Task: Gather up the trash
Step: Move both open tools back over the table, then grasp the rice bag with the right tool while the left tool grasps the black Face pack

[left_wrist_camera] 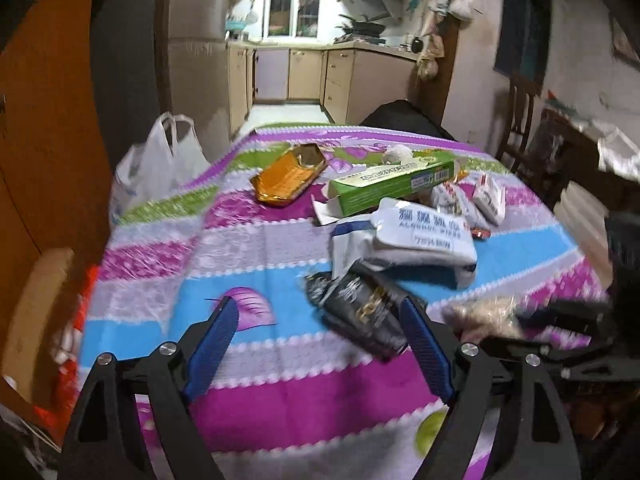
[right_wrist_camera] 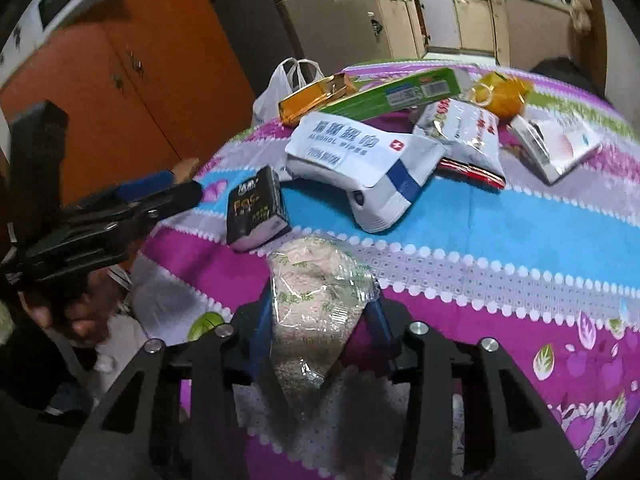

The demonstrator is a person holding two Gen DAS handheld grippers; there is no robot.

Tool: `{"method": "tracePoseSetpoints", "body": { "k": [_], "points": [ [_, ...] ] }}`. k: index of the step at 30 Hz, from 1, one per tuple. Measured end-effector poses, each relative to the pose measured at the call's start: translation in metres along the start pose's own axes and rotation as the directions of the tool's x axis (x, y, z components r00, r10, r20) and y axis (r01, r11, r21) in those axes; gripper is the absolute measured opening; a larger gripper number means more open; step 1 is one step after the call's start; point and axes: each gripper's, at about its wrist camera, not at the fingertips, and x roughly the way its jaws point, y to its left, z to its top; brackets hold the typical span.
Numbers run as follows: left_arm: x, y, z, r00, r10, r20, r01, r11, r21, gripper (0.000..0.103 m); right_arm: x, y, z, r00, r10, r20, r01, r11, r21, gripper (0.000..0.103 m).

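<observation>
Trash is spread over the counter (left_wrist_camera: 280, 400), which has a striped pink/blue/white floral cloth on it. Right gripper (right_wrist_camera: 320, 312) has its blue fingers (right_wrist_camera: 376, 320) clenched on a clear crinkly wrapper (right_wrist_camera: 316, 300) w/ pale grainy contents, held just above the cloth at the near edge. In the left wrist view the same wrapper (left_wrist_camera: 484, 312) shows blurred at far right.

Left gripper (left_wrist_camera: 320, 336): fingers released, spread wide, nothing between them. Its right finger (left_wrist_camera: 424, 348) sits just beside a small black packet (left_wrist_camera: 360, 308) w/ gold print; can't tell if touching. From the right wrist view the left gripper (right_wrist_camera: 132, 196) comes in from the left edge, close to that black packet (right_wrist_camera: 256, 208).

Behind the packet: white alcohol wipes pack (left_wrist_camera: 424, 248), blue stripe at one end. Further back, a long green carton (left_wrist_camera: 392, 188) w/ barcode, and a flattened orange-gold box (left_wrist_camera: 288, 178) beside it. Right of the wipes: a white snack bag (right_wrist_camera: 464, 136), a small white box (right_wrist_camera: 556, 144) and a yellow crumpled wrapper (right_wrist_camera: 504, 92).

White plastic bag (left_wrist_camera: 156, 168) w/ handles up stands at the counter's far-left edge. Orange cabinet (right_wrist_camera: 132, 80) on the left; kitchen units in the bkgd.
</observation>
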Motion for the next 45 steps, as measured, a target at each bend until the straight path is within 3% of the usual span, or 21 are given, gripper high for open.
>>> {"method": "tracePoseSetpoints", "body": {
  "k": [5, 8, 13, 17, 21, 26, 31, 33, 41, 45],
  "points": [
    [0.015, -0.016, 0.008, 1.0, -0.005, -0.025, 0.002, 0.993, -0.117, 0.089, -0.036, -0.035, -0.007, 0.996, -0.066, 0.058, 0.06, 0.994, 0.089, 0.034],
    [0.033, -0.035, 0.012, 0.995, 0.065, -0.082, -0.076, 0.987, -0.144, 0.089, -0.056, -0.051, -0.016, 0.992, -0.094, 0.08, 0.083, 0.987, 0.14, 0.034],
    [0.06, -0.054, 0.01, 0.963, 0.217, -0.158, -0.243, 0.956, -0.166, 0.089, -0.071, -0.058, -0.029, 0.992, -0.068, 0.11, 0.051, 0.987, 0.154, 0.034],
    [0.073, -0.06, 0.005, 0.936, 0.294, -0.191, -0.326, 0.932, -0.16, 0.082, -0.07, -0.069, -0.032, 0.992, -0.041, 0.119, 0.018, 0.982, 0.186, 0.034],
    [0.068, -0.062, 0.003, 0.937, 0.302, -0.174, -0.331, 0.927, -0.177, 0.06, -0.078, -0.079, -0.033, 0.989, -0.04, 0.145, 0.011, 0.98, 0.198, 0.034],
    [0.051, -0.058, -0.011, 0.95, 0.272, -0.152, -0.294, 0.945, -0.145, 0.05, -0.079, -0.085, -0.034, 0.989, -0.025, 0.147, -0.007, 0.977, 0.212, 0.034],
    [0.027, -0.054, -0.027, 0.952, 0.273, -0.139, -0.286, 0.955, -0.084, 0.042, -0.078, -0.084, -0.035, 0.991, -0.038, 0.125, 0.01, 0.977, 0.215, 0.034],
    [0.013, -0.055, -0.028, 0.955, 0.273, -0.115, -0.282, 0.957, -0.068, 0.034, -0.079, -0.081, -0.035, 0.992, -0.038, 0.119, 0.013, 0.978, 0.209, 0.034],
    [-0.025, -0.067, -0.015, 0.977, 0.213, -0.004, -0.213, 0.975, -0.063, 0.029, -0.09, -0.066, -0.024, 0.989, -0.066, 0.135, 0.044, 0.987, 0.157, 0.034],
    [-0.044, -0.081, 0.003, 0.981, 0.174, 0.086, -0.171, 0.984, -0.041, 0.028, -0.101, -0.064, -0.017, 0.987, -0.086, 0.135, 0.067, 0.988, 0.14, 0.034]
  ]
}}
